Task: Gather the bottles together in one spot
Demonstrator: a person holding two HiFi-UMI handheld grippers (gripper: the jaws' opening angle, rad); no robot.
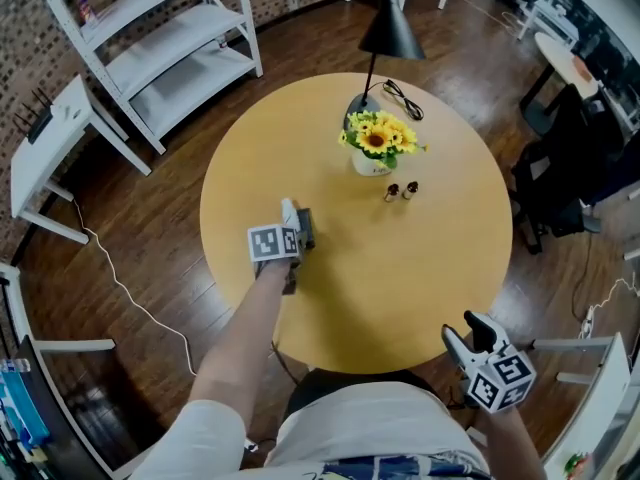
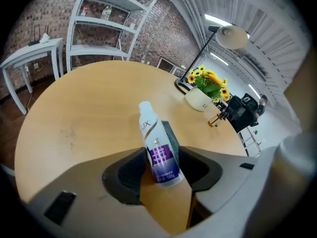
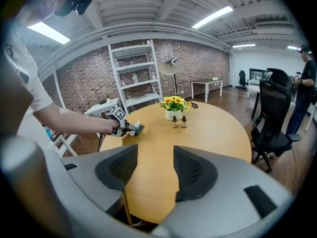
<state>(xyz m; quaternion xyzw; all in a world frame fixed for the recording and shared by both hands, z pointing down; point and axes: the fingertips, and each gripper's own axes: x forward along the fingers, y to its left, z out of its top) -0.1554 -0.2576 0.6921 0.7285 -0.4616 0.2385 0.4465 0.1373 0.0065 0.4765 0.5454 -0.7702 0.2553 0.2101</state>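
A white bottle with a purple label (image 2: 159, 150) sits between the jaws of my left gripper (image 2: 161, 162), cap pointing away, and both pads press its sides. A dark green flat piece (image 2: 170, 134) shows just behind it; what it is I cannot tell. From the head view, the left gripper (image 1: 296, 230) hangs over the left part of the round yellow table (image 1: 430, 288). Two small brown bottles (image 1: 391, 192) (image 1: 410, 189) stand side by side near the flower pot. My right gripper (image 1: 470, 336) is at the table's near right edge, open and empty (image 3: 154, 158).
A white pot of sunflowers (image 1: 375, 150) and a black desk lamp (image 1: 390, 30) stand at the table's far side. White shelving (image 1: 170, 48) and a small white table (image 1: 50, 138) lie to the left, a black chair (image 1: 570, 183) to the right, and a cable (image 1: 130, 298) on the floor.
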